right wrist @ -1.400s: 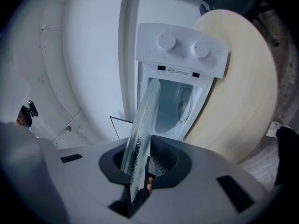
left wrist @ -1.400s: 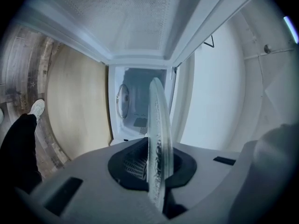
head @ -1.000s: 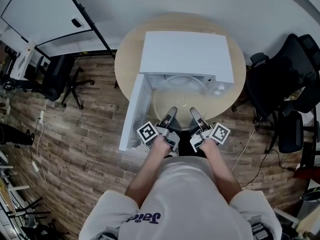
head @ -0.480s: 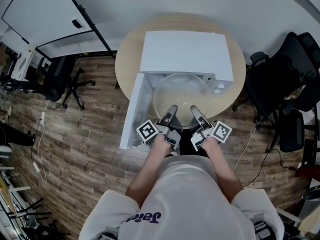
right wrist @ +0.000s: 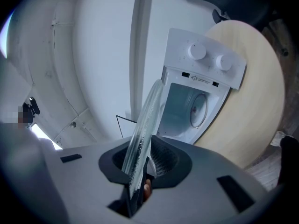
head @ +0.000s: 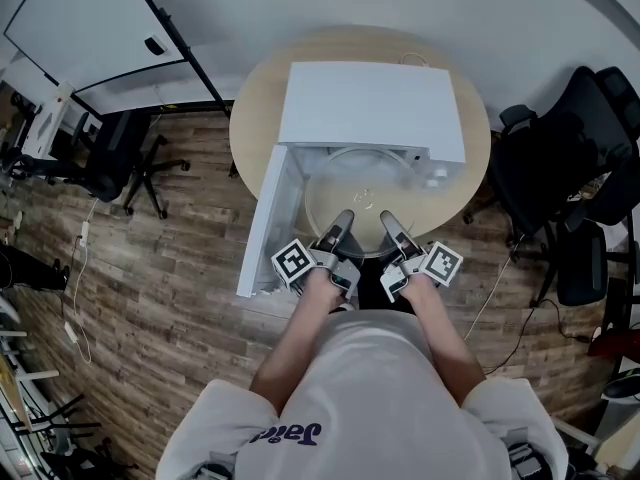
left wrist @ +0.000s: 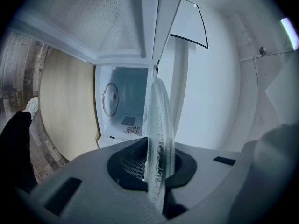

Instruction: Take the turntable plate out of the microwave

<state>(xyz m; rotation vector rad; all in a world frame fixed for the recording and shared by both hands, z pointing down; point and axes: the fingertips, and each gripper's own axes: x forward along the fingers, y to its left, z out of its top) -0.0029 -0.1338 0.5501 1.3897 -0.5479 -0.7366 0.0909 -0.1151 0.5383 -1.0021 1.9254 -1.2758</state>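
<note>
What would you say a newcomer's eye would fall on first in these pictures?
The white microwave stands out on the round wooden table, its door swung open to the left in the head view. Just in front of its cavity, the clear glass turntable plate is clamped at its near edge by the left gripper and the right gripper.

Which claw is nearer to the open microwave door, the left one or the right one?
Left. The left claw grips the plate's near rim on the side toward the door; the right claw grips the same rim farther from the door.
</note>
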